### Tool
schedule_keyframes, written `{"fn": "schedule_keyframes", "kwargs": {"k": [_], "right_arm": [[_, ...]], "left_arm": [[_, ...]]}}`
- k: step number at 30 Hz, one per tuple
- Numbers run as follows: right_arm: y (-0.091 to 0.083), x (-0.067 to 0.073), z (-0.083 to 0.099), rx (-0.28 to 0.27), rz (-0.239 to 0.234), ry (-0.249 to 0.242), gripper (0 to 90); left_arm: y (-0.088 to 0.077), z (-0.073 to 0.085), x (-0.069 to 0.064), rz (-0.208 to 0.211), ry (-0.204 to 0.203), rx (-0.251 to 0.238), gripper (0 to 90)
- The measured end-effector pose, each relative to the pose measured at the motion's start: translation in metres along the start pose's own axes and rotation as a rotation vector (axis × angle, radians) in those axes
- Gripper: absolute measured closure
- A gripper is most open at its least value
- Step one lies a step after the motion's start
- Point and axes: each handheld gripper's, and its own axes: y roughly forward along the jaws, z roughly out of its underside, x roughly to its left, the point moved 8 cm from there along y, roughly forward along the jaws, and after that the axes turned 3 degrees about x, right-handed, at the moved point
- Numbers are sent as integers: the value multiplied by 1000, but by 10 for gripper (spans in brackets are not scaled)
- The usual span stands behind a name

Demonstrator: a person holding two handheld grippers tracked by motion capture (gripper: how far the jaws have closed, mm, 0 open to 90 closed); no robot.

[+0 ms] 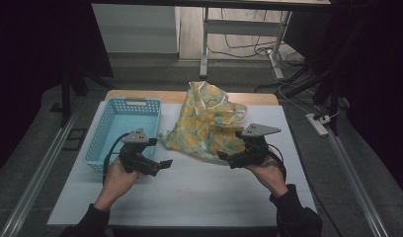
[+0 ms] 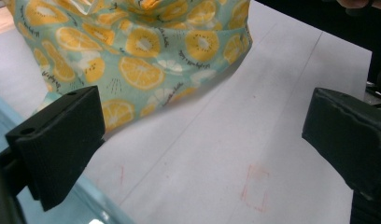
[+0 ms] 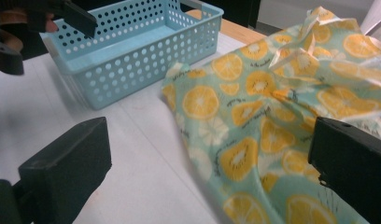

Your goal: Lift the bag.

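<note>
A crumpled cloth (image 1: 207,121) in pale green with orange citrus slices lies in the middle of the white table (image 1: 189,190), reaching toward its far edge. Left of it stands a light blue perforated basket (image 1: 123,129) with nothing in it. My left gripper (image 1: 165,164) hovers just in front of the basket, pointing right, jaws wide apart and holding nothing. My right gripper (image 1: 223,157) sits at the cloth's near right edge, pointing left, open too. The cloth (image 2: 132,51) lies beyond the left gripper's jaws, and the cloth (image 3: 272,116) and basket (image 3: 137,46) lie ahead of the right gripper's.
A power strip (image 1: 317,124) and cables lie on the floor to the right of the table. A metal table frame (image 1: 239,34) stands behind it. Faint red marks (image 2: 254,186) show on the white surface near the left gripper.
</note>
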Motion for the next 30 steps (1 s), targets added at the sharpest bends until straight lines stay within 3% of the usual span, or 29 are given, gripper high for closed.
{"fn": "schedule_keyframes", "kwargs": {"k": [6, 12, 30], "right_arm": [[-9, 4, 18, 7, 12, 12, 0], [-20, 7, 40, 27, 38, 12, 0], [-66, 3, 117, 65, 150, 91, 0]], "left_arm": [[-4, 17, -8, -33, 23, 22, 0], [-14, 38, -11, -71, 10, 41, 0], [-60, 115, -7, -153, -135, 37, 0]]}}
